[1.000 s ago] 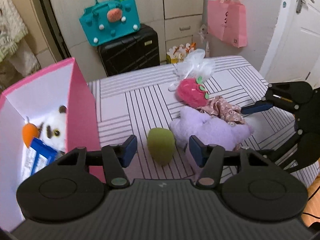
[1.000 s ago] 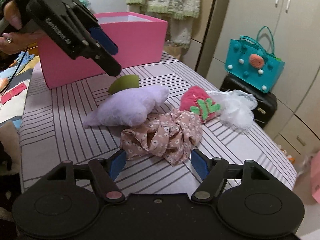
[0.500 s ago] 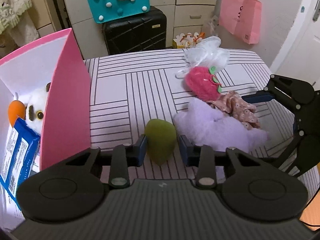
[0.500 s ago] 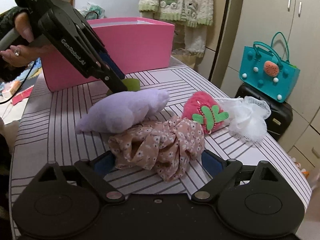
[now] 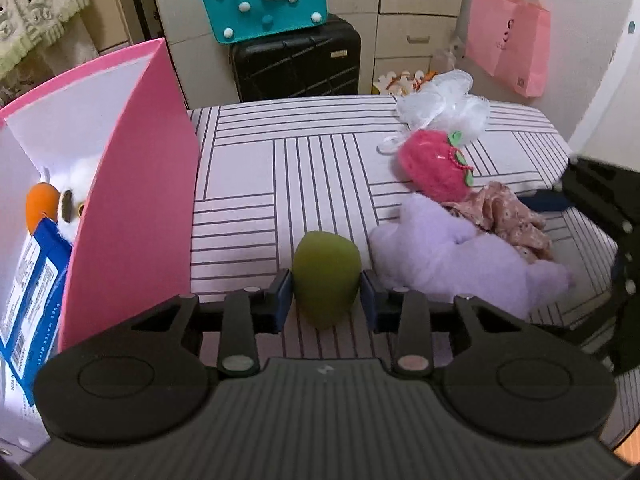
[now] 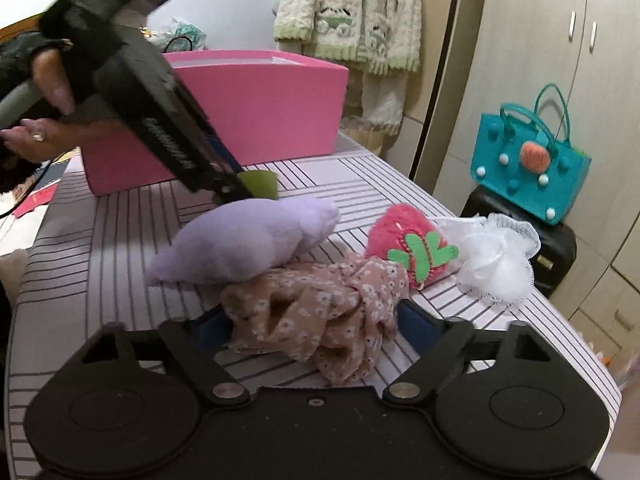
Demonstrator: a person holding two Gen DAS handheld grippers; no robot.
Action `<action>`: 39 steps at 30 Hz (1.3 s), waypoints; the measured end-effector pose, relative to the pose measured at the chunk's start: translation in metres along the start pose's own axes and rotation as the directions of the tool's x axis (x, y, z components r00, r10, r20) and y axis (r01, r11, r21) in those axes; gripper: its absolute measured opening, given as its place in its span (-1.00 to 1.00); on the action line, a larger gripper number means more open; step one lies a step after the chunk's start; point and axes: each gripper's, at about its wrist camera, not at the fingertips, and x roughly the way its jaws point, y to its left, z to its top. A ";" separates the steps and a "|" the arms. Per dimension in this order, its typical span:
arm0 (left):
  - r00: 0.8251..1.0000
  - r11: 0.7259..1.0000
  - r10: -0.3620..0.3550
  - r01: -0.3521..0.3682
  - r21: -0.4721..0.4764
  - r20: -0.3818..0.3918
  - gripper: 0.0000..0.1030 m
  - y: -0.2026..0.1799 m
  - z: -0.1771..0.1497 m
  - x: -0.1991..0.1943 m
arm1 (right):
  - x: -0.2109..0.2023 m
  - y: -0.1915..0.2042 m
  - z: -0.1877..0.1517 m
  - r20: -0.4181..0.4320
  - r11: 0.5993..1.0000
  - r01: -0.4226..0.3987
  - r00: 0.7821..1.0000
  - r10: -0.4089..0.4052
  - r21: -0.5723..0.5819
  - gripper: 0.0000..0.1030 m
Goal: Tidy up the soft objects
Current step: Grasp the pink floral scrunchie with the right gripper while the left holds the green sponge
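Observation:
My left gripper [image 5: 325,294] is shut on an olive-green egg-shaped soft toy [image 5: 326,276], its blue pads pressing both sides, low over the striped table [image 5: 280,168]. From the right wrist view the same toy [image 6: 260,184] shows at the left gripper's tip, next to the pink box [image 6: 256,112]. My right gripper [image 6: 314,326] is closing around a floral fabric scrunchie [image 6: 320,312] that lies between its jaws, uncompressed. A lilac plush [image 6: 248,244], a pink strawberry plush [image 6: 396,236] and a white mesh puff [image 6: 496,264] lie beyond it.
The pink box [image 5: 136,184] stands at the table's left and holds a white plush, an orange piece and a blue packet. A teal bag [image 5: 264,0] sits on a black suitcase [image 5: 296,60] behind the table. A pink paper bag [image 5: 508,40] hangs at right.
The left gripper sank and its jaws shut on the green toy. The right gripper moved forward around the floral scrunchie, its jaws widening, then narrowing.

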 end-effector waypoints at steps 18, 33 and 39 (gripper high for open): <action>0.994 1.000 0.003 0.000 -0.026 0.113 -0.35 -0.003 -0.020 -0.006 | -0.027 0.007 -0.015 -0.035 0.910 0.120 0.993 -0.116 0.398 -0.61; 0.980 0.994 -0.097 0.106 -0.040 0.175 -0.35 -0.010 -0.035 -0.040 | -0.076 0.023 -0.008 -0.034 0.881 0.216 0.974 -0.223 0.420 -0.62; 0.973 0.988 -0.138 0.148 -0.045 0.184 -0.35 -0.008 -0.043 -0.059 | -0.098 0.032 -0.004 -0.044 0.867 0.228 0.971 -0.233 0.443 -0.62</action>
